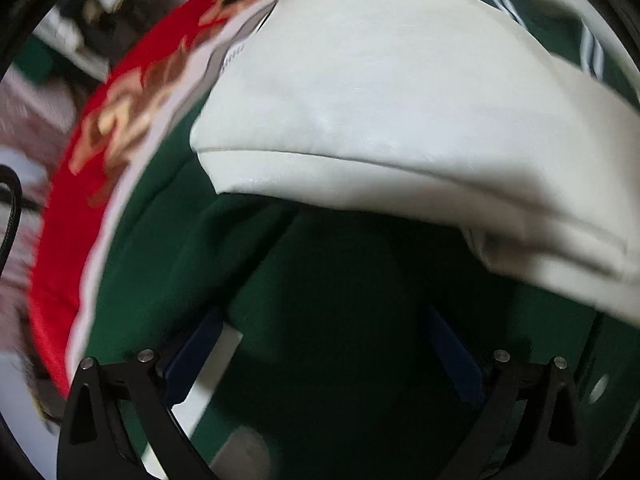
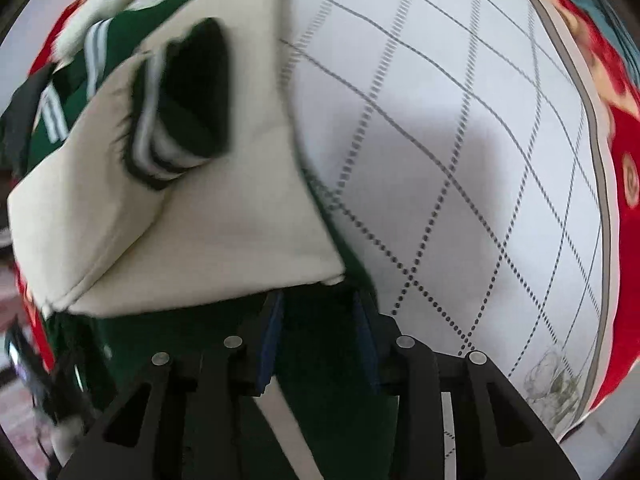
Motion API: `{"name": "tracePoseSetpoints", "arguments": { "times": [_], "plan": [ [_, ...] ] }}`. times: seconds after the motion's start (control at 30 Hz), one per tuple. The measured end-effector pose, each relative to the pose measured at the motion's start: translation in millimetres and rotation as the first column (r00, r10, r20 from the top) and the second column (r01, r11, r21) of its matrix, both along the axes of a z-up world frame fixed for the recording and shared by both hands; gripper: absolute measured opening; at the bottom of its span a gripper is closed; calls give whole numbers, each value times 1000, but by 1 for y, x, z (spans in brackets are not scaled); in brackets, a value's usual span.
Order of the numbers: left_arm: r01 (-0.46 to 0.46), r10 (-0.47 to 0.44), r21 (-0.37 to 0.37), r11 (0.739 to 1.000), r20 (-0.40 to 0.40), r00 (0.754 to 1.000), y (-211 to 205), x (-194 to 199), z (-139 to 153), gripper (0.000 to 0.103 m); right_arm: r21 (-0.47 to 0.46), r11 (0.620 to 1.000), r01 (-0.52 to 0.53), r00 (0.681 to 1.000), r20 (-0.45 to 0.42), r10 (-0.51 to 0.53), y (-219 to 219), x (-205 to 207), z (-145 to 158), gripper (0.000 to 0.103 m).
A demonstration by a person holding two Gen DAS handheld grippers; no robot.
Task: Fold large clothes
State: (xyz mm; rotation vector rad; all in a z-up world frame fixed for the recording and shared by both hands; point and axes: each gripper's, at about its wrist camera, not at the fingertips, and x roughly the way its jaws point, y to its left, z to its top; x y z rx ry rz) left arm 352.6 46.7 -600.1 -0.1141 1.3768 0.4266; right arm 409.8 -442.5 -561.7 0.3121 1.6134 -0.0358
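One green jacket (image 2: 332,380) with two cream sleeves (image 1: 380,100); right gripper (image 2: 318,344) apparently pinches green cloth; left gripper (image 1: 320,352) spread.

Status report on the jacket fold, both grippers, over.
Left hand-held gripper open over green jacket. Right hand-held gripper partly open, green cloth between its pads. Cream sleeve folded across. Nothing in the way.

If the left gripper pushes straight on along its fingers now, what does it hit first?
Most likely the green jacket body, which fills the space between and ahead of the left gripper. The cream sleeve lies further up the frame. Depth is hard to judge in this blurred view.
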Motion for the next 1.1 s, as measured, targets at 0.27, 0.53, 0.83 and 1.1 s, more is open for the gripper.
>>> {"name": "tracePoseSetpoints", "arguments": {
  "times": [0.27, 0.53, 0.83, 1.1],
  "plan": [
    [81, -80, 39, 996, -36, 996, -13, 17, 12, 103, -114, 993, -11, 997, 69, 18, 11, 19, -20, 37],
    [124, -122, 127, 984, -24, 992, -39, -9, 73, 103, -35, 999, -38, 999, -35, 36, 12, 2, 15, 44],
    [-19, 79, 286, 958, -199, 977, -36, -141, 87, 103, 435, 894, -104, 943, -241, 227, 112, -104, 18, 45],
    [-64, 236, 467, 882, -321, 917, -38, -235, 64, 103, 473, 864, -171, 872, -336, 356, 201, -188, -10, 45]
  ]
}}
